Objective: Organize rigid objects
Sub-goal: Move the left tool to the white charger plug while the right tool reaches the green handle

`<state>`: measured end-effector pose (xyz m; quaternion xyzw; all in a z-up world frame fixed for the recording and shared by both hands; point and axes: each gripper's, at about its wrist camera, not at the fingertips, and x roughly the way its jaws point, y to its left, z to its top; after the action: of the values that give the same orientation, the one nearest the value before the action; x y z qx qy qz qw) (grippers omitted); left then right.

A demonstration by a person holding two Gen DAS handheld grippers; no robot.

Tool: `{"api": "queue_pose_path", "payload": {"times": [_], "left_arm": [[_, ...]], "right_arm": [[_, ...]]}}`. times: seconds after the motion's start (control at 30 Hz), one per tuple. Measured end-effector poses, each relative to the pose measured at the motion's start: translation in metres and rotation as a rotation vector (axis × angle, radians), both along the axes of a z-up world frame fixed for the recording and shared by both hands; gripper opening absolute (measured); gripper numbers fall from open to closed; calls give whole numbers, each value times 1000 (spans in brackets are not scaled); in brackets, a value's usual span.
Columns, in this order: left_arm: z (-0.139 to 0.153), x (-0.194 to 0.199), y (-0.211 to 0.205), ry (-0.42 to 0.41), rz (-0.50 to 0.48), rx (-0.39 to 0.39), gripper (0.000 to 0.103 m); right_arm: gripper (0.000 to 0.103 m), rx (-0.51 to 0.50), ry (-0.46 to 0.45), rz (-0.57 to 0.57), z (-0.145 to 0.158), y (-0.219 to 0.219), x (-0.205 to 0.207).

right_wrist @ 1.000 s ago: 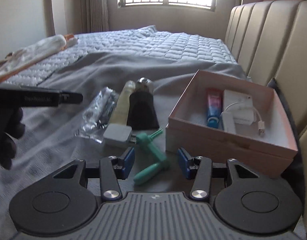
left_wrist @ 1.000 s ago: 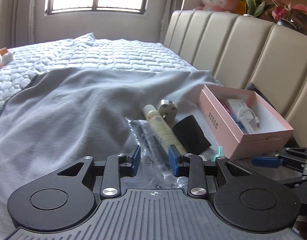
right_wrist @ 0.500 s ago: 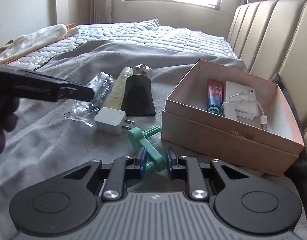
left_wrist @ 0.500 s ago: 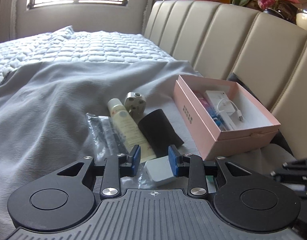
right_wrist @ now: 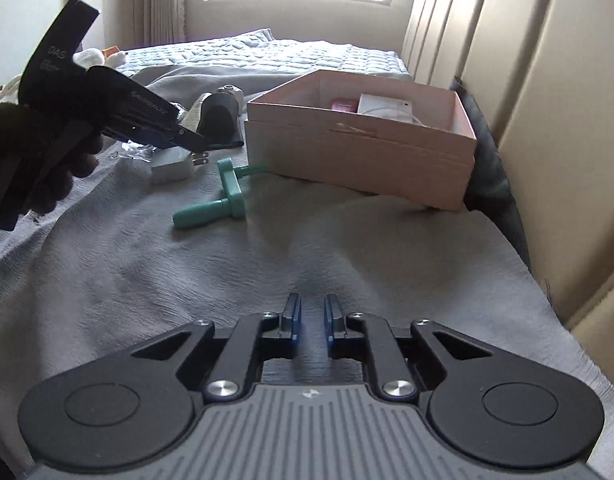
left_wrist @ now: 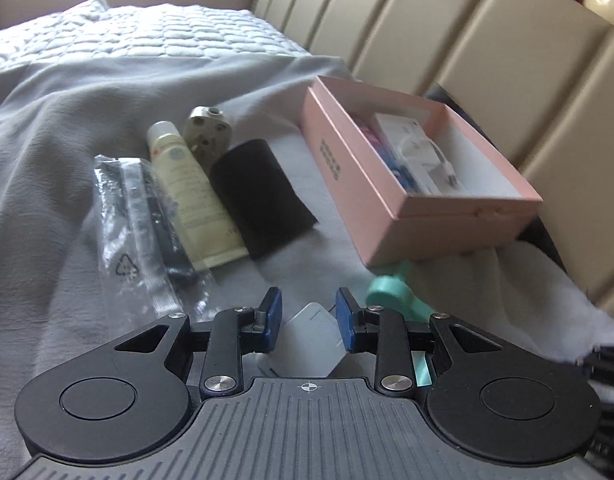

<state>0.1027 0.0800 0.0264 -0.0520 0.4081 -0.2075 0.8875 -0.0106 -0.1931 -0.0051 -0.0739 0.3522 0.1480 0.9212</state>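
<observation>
- On the grey blanket (right_wrist: pixel 307 240), a white charger (left_wrist: pixel 313 336) lies between the blue pads of the left gripper (left_wrist: pixel 309 320); the jaws stand apart, one on each side of it, and whether they touch it I cannot tell.
- Just right of the charger lies a green handle (right_wrist: pixel 223 196), its tip close to the pink box (right_wrist: pixel 359 152).
- The box sits open by the headboard (right_wrist: pixel 547 80), with a white adapter (left_wrist: pixel 403 136) and cable inside.
- Left of the box lie a black pouch (left_wrist: pixel 263 196), a cream tube (left_wrist: pixel 191 196), a grey plug (left_wrist: pixel 207 136) and a clear bag (left_wrist: pixel 139 232), side by side.
- The right gripper (right_wrist: pixel 310 322) is over bare blanket, well short of the handle, its jaws a narrow gap apart and holding nothing.
</observation>
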Motion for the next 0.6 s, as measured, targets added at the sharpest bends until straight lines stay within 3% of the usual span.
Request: {"api": "queue_pose_path", "payload": {"times": [0.07,0.13,0.37,0.6], "left_arm": [[3,-20,-9,-49,-38,74,35],[6,-35,-14,-94,-54,127,36],[15,-66,-18,-150,-1,215,35],[22,-71,2,-155,76,180,35]], "right_arm": [[19,12,-8,3,1,1,0],[31,23,-30,14,4,5,1],[41,30,-89,67,18,45,24],[48,188,77,-4,9,76,85]]}}
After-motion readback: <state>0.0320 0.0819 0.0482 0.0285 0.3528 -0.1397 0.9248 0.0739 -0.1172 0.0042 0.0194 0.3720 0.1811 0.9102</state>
